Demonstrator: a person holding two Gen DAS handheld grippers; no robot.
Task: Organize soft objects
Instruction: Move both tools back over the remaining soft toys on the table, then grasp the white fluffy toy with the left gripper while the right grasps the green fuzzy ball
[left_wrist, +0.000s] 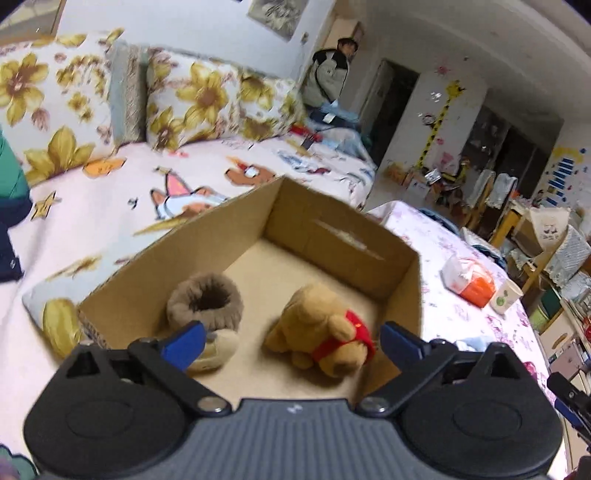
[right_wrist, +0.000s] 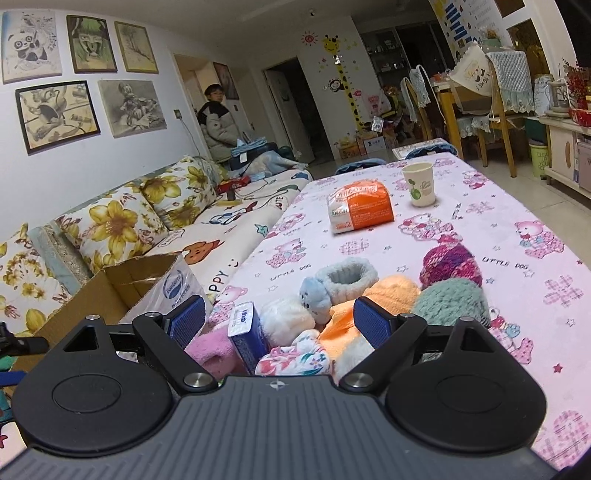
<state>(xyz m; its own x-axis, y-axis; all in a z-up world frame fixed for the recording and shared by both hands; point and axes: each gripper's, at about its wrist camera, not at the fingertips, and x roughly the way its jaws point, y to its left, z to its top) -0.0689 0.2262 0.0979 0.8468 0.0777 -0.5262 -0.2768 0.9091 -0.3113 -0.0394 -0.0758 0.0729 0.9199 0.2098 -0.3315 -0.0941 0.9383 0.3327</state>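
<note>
lying inside the cardboard box (left_wrist: 332, 236): plush bear (left_wrist: 325, 328) beside brown slipper (left_wrist: 207, 302). left claw (left_wrist: 291, 343) released wide above them, empty. right claw (right_wrist: 279, 321) spread, unclenched, over soft pile (right_wrist: 332, 314) on worktop (right_wrist: 517, 258); best to pinch one item squarely.

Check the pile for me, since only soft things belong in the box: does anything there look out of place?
Yes. A small blue carton stands wedged among the soft toys and socks on the table, between the pink plush and white plush. It looks rigid, not soft.

Floral-cushioned sofa (right_wrist: 122, 221) beneath framed drawings (right_wrist: 57, 114) on white wall.
</note>
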